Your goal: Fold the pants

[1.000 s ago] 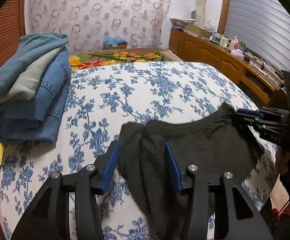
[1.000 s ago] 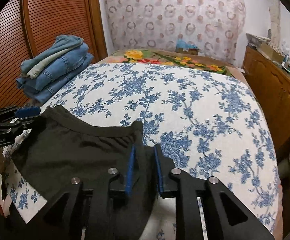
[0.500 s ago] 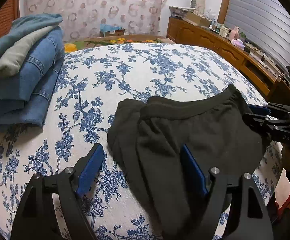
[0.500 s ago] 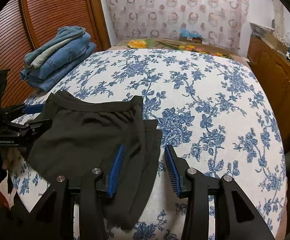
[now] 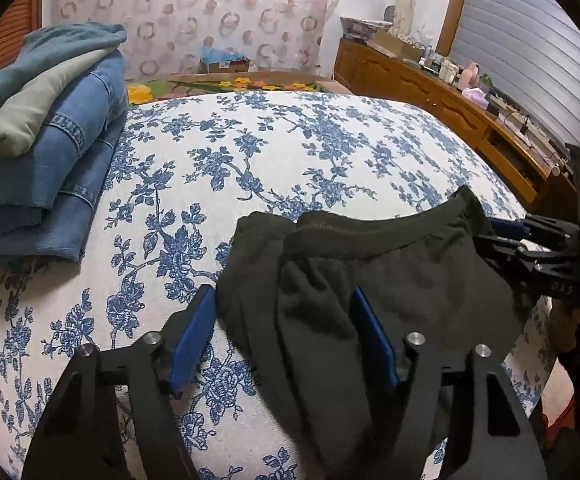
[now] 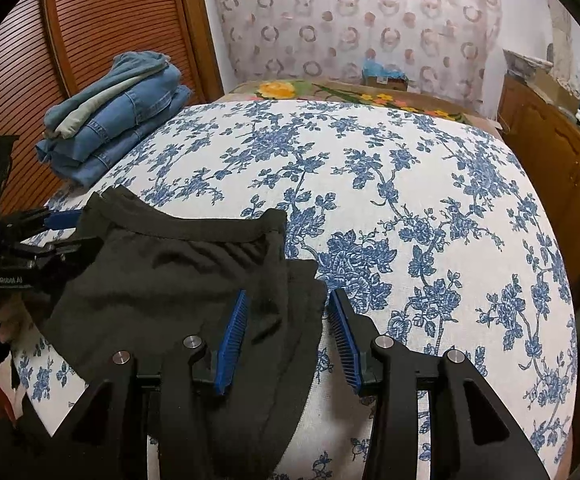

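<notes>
Holding both tools low over the black pants (image 5: 390,276), we see them lying flat on the blue-flowered bedspread (image 5: 290,152), waistband turned away from us. Our left gripper (image 5: 281,340) stands wide open, its blue pads straddling the pants' left edge with nothing clamped. Our right gripper (image 6: 285,336) is likewise spread, fingers to either side of the pants' right edge, gripping nothing. Beyond the pants to the left, a stack of folded jeans (image 6: 117,120) rests at the bedspread's edge.
</notes>
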### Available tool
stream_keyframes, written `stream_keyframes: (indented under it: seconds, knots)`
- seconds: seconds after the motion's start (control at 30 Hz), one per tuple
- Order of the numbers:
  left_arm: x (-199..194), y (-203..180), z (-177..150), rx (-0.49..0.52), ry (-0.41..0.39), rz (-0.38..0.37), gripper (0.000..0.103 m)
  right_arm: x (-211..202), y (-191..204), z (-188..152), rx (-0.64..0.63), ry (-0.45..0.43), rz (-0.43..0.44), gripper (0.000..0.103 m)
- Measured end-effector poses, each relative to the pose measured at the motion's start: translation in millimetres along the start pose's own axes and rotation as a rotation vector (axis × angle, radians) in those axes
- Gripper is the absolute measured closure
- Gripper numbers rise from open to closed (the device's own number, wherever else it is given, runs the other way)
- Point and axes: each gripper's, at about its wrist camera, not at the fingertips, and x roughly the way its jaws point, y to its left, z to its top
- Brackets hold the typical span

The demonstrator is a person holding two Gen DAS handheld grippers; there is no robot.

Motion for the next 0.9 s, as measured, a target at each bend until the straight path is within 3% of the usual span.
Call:
stream_keyframes:
  seconds: [0.1,0.27,0.3,0.4,0.53,0.67,0.9]
  knots:
    - [1.6,0.8,1.3,0.0,-0.005,-0.006,0.035,-0.9,1.8,-1.1,-0.005,-0.001,0.023,0.072]
    - [3.4,-1.2,2.7,0.009,-0.003,0.007,0.035,-1.0,0.9,-2.6,-0.011,-0.009,0.021,0.074]
    - [3.7,-1.0,3.0,0.009,-0.003,0.008,0.037,-1.2,0.8,-2.5,-0.01,-0.008,0.021,0.074]
    - [3.9,-0.4,4.8,-0.005,-0.008,-0.04,0.062,-1.3,0.2,-2.6,-0.009,-0.008,0.024,0.074]
    - [2.5,-4.7,5.4,-0.013,-0.018,-0.053,0.08,-1.0,-0.7,-2.3,-0.001,-0.008,0.03,0.074]
    - [-9.9,-12.1,4.6,-0.002,-0.057,-0.038,0.086,-1.4,-2.4,-3.1,0.01,-0.01,0.056,0.09]
    - [-35.5,-23.6,5.2,0.021,-0.118,-0.054,0.087,-7.2,5.6,-5.4,-0.013,-0.022,0.047,0.093]
